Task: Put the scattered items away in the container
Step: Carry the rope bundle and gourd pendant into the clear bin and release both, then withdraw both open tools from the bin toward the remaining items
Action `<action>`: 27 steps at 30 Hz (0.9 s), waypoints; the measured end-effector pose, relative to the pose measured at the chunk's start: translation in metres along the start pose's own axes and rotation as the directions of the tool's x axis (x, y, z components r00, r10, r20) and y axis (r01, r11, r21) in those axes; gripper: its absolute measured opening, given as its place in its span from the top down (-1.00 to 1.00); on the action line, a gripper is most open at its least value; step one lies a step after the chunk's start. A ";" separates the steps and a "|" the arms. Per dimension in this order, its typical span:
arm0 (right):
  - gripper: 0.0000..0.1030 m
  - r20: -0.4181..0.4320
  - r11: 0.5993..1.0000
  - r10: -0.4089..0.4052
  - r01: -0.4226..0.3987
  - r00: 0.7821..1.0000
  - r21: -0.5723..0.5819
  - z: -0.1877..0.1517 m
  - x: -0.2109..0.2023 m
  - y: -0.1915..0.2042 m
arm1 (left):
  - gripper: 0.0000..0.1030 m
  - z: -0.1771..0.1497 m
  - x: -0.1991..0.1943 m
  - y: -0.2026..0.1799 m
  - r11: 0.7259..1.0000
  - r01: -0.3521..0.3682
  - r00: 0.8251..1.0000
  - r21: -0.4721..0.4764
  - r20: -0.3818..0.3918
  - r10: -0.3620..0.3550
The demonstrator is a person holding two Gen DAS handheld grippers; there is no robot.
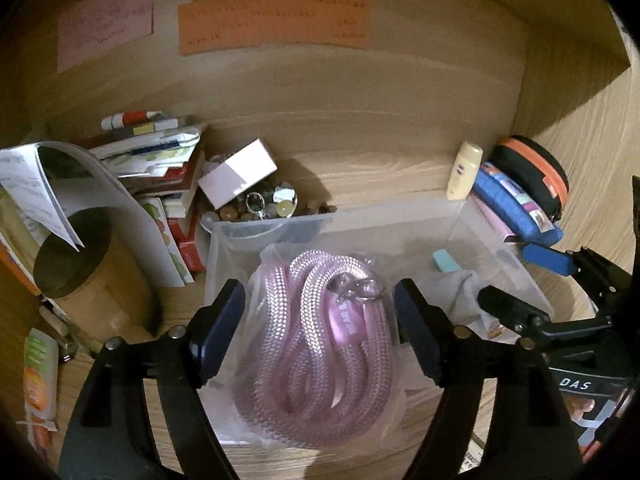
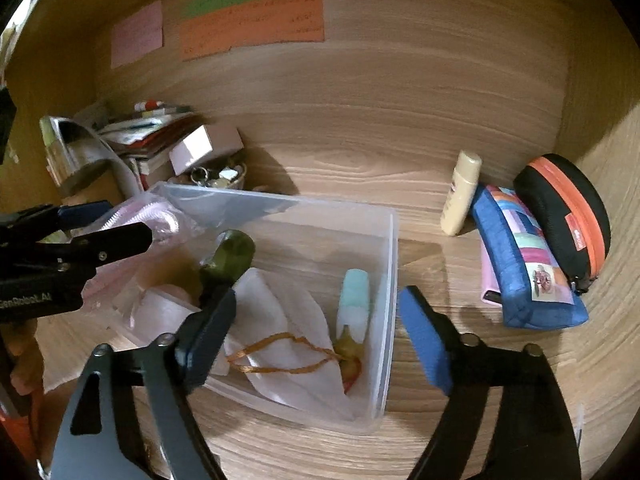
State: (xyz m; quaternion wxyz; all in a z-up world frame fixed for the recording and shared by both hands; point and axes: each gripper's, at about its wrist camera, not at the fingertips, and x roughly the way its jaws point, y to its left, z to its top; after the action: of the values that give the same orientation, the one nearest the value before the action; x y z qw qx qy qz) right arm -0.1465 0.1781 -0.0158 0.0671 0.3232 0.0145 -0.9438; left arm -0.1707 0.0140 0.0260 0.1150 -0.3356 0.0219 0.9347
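Observation:
A coiled pink rope in a clear bag (image 1: 320, 344) lies in the left part of the clear plastic container (image 1: 380, 220), partly over its near rim. My left gripper (image 1: 320, 332) is open, with the bag between its blue pads (image 1: 218, 340). My right gripper (image 2: 318, 336) is open above the container's (image 2: 390, 280) right wall, with nothing held. Inside lie a white cloth (image 2: 280, 312), a mint-and-white tube (image 2: 354, 304), an orange cord (image 2: 288, 368) and a dark green object (image 2: 232, 254). To the right, outside, are a cream bottle (image 2: 460, 192), a blue patchwork pouch (image 2: 524, 264) and a black-and-orange zip case (image 2: 568, 208).
This is a wooden shelf with back and side walls close by. Stacked books and papers (image 1: 160, 156), a brown cylinder (image 1: 80, 264) and a bowl of trinkets with a white box (image 1: 240, 176) crowd the left. An orange-green packet (image 1: 40, 376) lies front left. Coloured notes (image 1: 272, 20) hang on the back wall.

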 end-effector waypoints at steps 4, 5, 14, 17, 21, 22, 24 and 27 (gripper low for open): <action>-0.65 -0.002 0.999 0.042 -0.042 0.999 0.007 0.001 -0.003 0.001 | -0.61 0.000 -0.006 -0.003 1.000 -0.023 0.999 0.010 0.023 0.023; -0.65 -0.006 0.998 0.057 -0.057 0.998 0.004 0.002 -0.003 0.003 | -0.63 0.000 -0.008 -0.003 1.000 -0.023 1.000 0.009 0.021 0.023; -0.66 -0.023 0.998 0.066 -0.066 0.998 0.004 0.000 -0.021 0.009 | -0.77 -0.009 -0.033 0.001 0.997 -0.074 0.997 0.009 -0.025 0.074; -0.66 -0.019 0.999 0.046 -0.046 0.999 -0.009 -0.004 -0.032 0.013 | -0.78 -0.016 -0.044 0.006 0.997 -0.071 0.997 -0.006 -0.029 0.071; -0.66 -0.009 0.999 0.014 -0.014 1.000 -0.031 -0.011 -0.047 0.021 | -0.86 -0.028 -0.061 0.007 0.996 -0.088 0.996 0.005 -0.014 0.088; -0.66 -0.006 0.999 0.013 -0.013 1.000 -0.036 -0.014 -0.051 0.023 | -0.86 -0.032 -0.066 0.007 0.996 -0.090 0.996 0.012 -0.012 0.090; -0.66 -0.005 0.999 0.019 -0.019 1.000 -0.041 -0.018 -0.058 0.027 | -0.88 -0.039 -0.074 0.006 0.995 -0.094 0.995 0.027 -0.014 0.095; -0.66 -0.006 0.998 0.034 -0.034 0.999 -0.045 -0.027 -0.066 0.034 | -0.91 -0.053 -0.084 0.003 0.995 -0.088 0.996 0.055 -0.018 0.089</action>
State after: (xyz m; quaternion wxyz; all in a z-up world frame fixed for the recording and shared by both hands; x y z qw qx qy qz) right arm -0.0733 0.1540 0.0038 0.0903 0.3243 0.0304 -0.9411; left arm -0.0759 -0.0124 0.0380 0.0824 -0.3404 0.0634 0.9345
